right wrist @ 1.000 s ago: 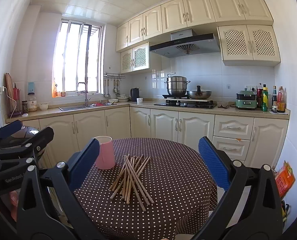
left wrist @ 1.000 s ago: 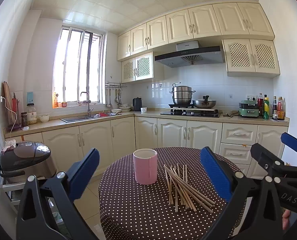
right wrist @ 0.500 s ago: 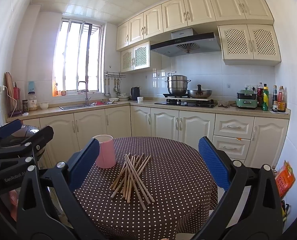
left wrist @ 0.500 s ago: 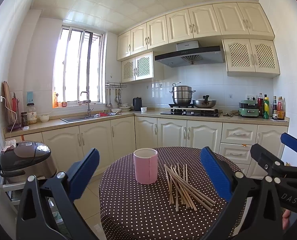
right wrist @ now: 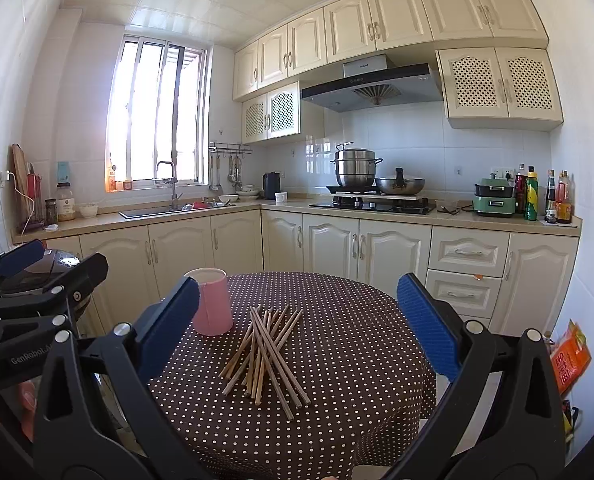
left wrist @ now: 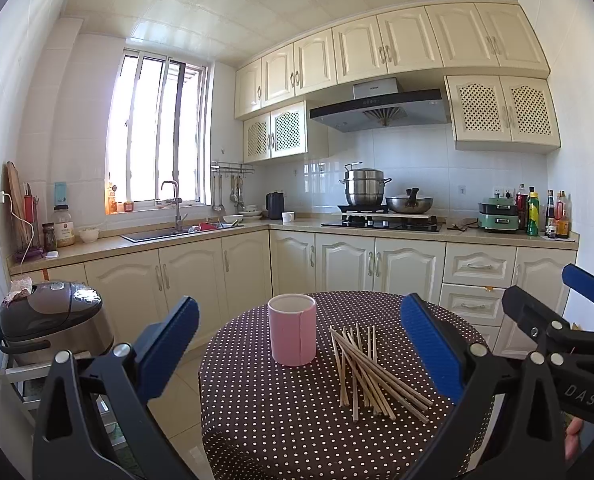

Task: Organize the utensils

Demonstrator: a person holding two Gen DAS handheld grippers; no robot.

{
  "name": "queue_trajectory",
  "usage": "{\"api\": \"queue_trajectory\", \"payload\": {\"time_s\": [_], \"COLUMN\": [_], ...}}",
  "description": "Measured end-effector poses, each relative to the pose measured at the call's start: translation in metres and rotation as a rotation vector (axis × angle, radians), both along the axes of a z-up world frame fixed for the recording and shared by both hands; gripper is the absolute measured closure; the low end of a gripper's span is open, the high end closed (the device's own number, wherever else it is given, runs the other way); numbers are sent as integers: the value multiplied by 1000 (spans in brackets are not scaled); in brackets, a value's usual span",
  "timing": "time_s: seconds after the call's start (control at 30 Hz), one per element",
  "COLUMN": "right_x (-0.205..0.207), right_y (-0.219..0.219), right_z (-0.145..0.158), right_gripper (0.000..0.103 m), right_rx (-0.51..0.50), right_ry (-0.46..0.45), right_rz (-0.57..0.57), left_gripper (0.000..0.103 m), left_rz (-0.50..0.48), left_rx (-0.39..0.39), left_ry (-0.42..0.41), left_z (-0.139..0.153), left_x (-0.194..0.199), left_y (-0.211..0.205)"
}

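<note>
I've got both tools wide and empty, left tool (left wrist: pixel 299 354) and right tool (right wrist: pixel 297 326), held back above the table (right wrist: pixel 349 420). Chopsticks (right wrist: pixel 267 354) lie crisscrossed mid-table, just beside the upright pink cup (left wrist: pixel 292 334), likely their holder. Nothing gripped yet.

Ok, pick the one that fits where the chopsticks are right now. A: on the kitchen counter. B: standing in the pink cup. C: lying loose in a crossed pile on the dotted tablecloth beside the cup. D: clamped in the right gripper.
C: the chopsticks lie crossed on the tablecloth beside the pink cup.
</note>
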State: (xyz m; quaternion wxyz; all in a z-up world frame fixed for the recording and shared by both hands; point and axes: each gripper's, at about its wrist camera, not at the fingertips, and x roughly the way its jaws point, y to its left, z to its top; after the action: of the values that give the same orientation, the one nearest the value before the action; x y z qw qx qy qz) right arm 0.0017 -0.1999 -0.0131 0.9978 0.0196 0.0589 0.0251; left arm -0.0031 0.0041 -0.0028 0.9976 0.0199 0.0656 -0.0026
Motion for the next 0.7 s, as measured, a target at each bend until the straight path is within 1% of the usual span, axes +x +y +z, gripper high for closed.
{"api": "queue_trajectory", "payload": {"time_s": [0.7], "right_x": [6], "right_y": [2], "right_z": [-2], "right_gripper": [6], "right_rx": [7], "right_ry": [9], "right_rz": [8], "left_gripper": [4], "left_rz": [4], "left_rx": [9], "left_ry": [10], "left_z": [-2], "left_x": [8], "left_y": [1]}}
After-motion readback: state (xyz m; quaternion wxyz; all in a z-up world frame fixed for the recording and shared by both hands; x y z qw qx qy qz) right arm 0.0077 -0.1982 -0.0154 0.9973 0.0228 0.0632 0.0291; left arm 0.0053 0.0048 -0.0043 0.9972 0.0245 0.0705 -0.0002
